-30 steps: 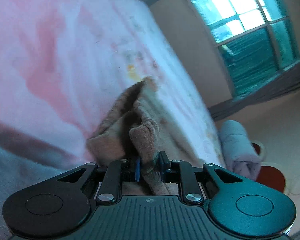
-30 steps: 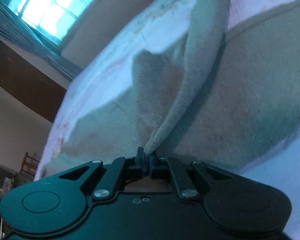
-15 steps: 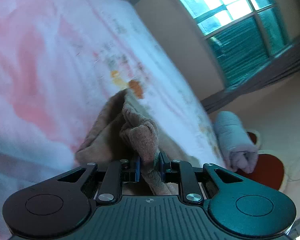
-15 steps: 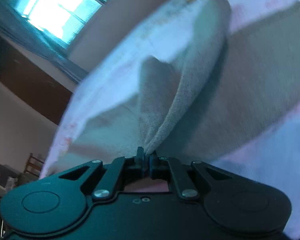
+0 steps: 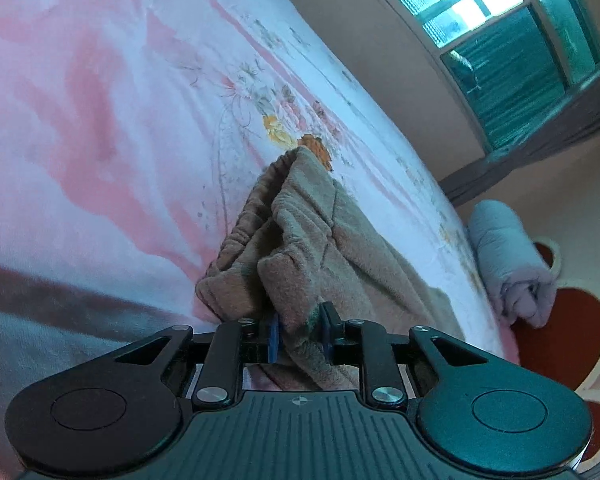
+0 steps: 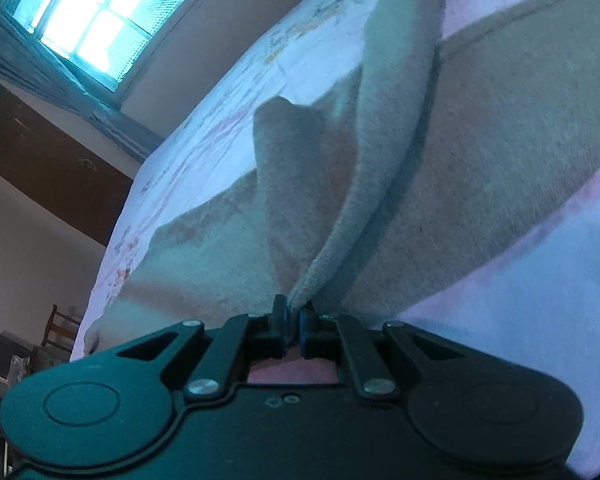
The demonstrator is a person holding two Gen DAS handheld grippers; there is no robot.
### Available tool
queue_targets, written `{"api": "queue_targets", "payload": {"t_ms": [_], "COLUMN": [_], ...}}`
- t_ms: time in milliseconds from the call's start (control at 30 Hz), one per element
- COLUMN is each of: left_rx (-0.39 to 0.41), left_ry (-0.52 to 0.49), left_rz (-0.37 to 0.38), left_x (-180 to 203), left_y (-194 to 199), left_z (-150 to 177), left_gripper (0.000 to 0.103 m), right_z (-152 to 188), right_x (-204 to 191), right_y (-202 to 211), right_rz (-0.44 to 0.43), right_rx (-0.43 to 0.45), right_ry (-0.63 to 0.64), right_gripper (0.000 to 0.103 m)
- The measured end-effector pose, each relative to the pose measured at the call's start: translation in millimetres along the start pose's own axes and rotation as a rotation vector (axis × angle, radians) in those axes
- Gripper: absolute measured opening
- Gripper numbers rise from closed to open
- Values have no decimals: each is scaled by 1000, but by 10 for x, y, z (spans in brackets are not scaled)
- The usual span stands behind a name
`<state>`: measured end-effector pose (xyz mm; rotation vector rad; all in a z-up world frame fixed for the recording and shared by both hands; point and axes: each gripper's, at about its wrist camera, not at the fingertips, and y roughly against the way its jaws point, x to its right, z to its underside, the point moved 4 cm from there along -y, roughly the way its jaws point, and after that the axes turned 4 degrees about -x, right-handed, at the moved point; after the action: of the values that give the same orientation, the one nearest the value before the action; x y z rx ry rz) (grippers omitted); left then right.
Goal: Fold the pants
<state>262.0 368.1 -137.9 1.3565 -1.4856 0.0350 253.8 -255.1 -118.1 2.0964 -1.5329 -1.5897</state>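
Your left claw (image 5: 298,334), its jaws just eased wider, pinches the pants (image 5: 300,240) at the bunched waistband; your right claw (image 6: 294,320) clamps a raised fold. The pants lie spread on the bed (image 5: 100,100), folding barely begun.

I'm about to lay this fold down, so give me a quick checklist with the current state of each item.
1. Right gripper shut on the pants: ok, a thin fold is pinched between closed jaws.
2. Left gripper hold on the waistband end: not ok, its jaws have just been opening, though cloth sits between them.
3. Pants on the bed, not over the edge: ok.
4. Cloth flat ahead of the right gripper: not ok, a tall ridge stands up.
5. Waistband end smooth: not ok, bunched.
6. Leg hems aligned: cannot tell, out of view.
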Motion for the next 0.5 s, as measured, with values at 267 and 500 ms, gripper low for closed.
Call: {"api": "queue_targets", "payload": {"t_ms": [267, 500], "left_rx": [106, 147], "left_ry": [-148, -219], "left_rz": [-141, -172], "left_x": [332, 514], "left_y": [356, 704], "left_z": [-108, -129], "left_gripper": [91, 91], "right_z": [71, -86], "right_x": [-10, -243], "right_y": [149, 244], "right_rz": [-3, -71], "right_rx": [27, 112], "right_ry": [10, 86], "right_gripper": [0, 0]}}
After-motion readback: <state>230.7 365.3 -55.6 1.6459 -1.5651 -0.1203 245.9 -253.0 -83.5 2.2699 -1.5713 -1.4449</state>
